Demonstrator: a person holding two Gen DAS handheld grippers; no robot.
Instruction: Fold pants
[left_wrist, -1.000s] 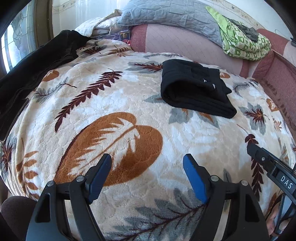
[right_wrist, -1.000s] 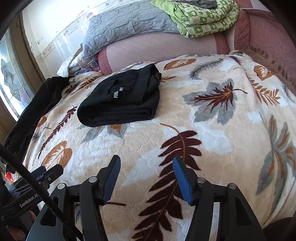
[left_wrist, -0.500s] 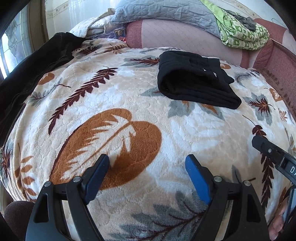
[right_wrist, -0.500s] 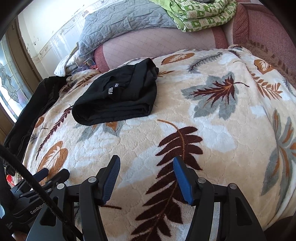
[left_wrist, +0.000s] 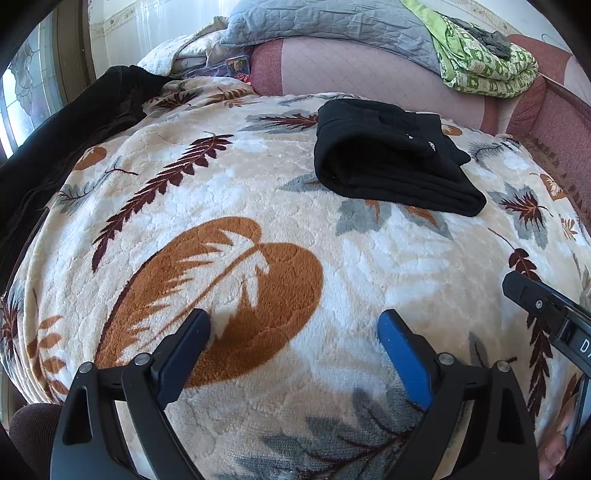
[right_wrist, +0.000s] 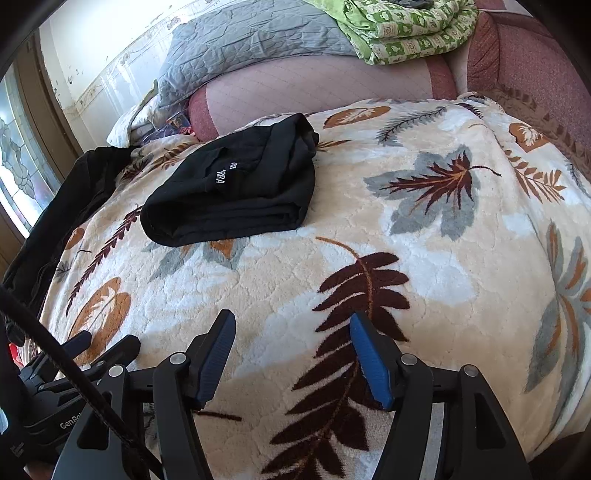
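The black pants (left_wrist: 391, 158) lie folded into a compact bundle on the leaf-print blanket (left_wrist: 258, 206), far from both grippers. In the right wrist view the pants (right_wrist: 236, 188) sit at upper left, white lettering showing. My left gripper (left_wrist: 293, 325) is open and empty, low over the near part of the blanket. My right gripper (right_wrist: 291, 328) is open and empty, also near the front edge. The left gripper's body (right_wrist: 74, 373) shows at the right wrist view's lower left; the right gripper's body (left_wrist: 546, 314) shows at the left wrist view's right edge.
A second black garment (left_wrist: 62, 144) lies along the blanket's left side. Behind the bed, a pink padded backrest (left_wrist: 362, 74) carries a grey quilt (left_wrist: 325, 22) and a folded green blanket (left_wrist: 484, 59). A window (right_wrist: 18, 162) is at the left.
Both grippers have drawn slightly back and lower from the folded pants, staying open. The pants have not moved.
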